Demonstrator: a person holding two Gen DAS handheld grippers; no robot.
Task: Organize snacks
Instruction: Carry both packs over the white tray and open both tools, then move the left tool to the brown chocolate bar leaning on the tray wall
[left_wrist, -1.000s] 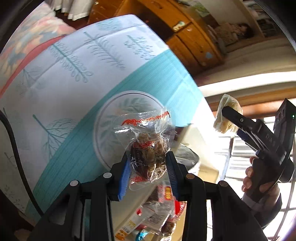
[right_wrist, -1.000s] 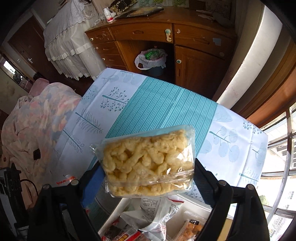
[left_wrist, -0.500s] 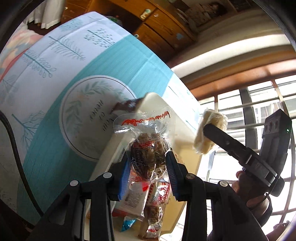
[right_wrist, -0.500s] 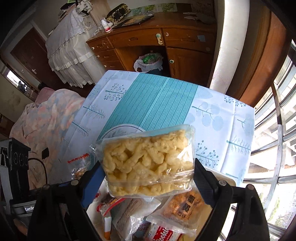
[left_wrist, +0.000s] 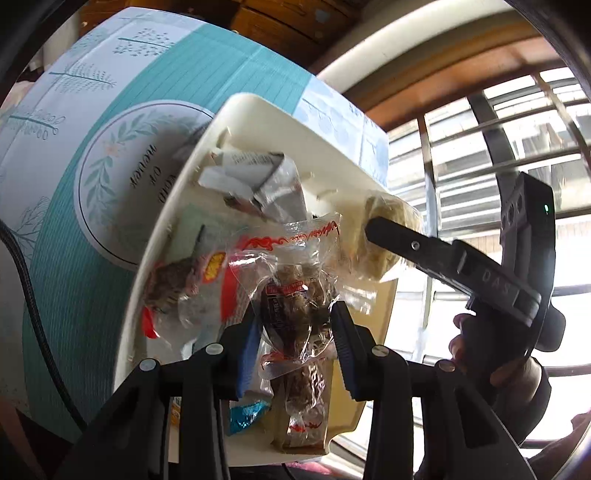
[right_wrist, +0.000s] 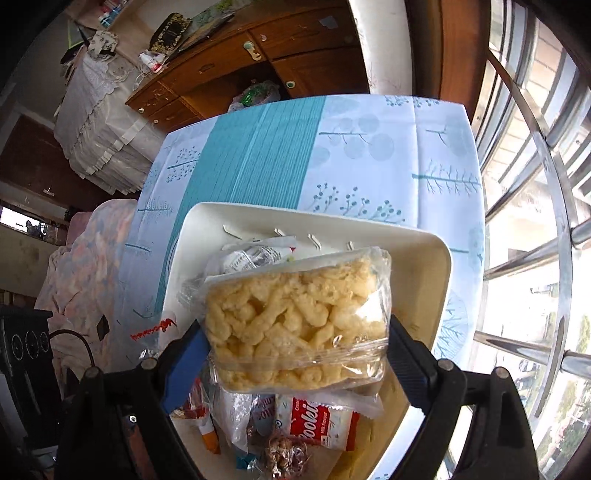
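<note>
Between the pads of the left hand-held gripper (left_wrist: 297, 328) hangs a clear packet of dark brown nutty snack (left_wrist: 295, 306) with red print on its crimped top; the jaws stand narrow and pinch its middle. Beneath and beyond it lies a cream tray (left_wrist: 325, 147) of mixed wrappers on the teal-striped worktop (left_wrist: 155, 77). The right hand-held gripper (right_wrist: 295, 347) has its jaws spread wide, clamped on the two ends of a clear bag of pale yellow puffed snack (right_wrist: 295, 317), held over the same tray (right_wrist: 436, 266). Only the left view shows the right hand-held gripper (left_wrist: 373, 240) from the side, with the fingers of a hand (left_wrist: 495, 365) around its handle; only the right view shows a red cookie packet (right_wrist: 317, 421) below the bag and a wooden dresser (right_wrist: 236, 70) beyond the worktop.
</note>
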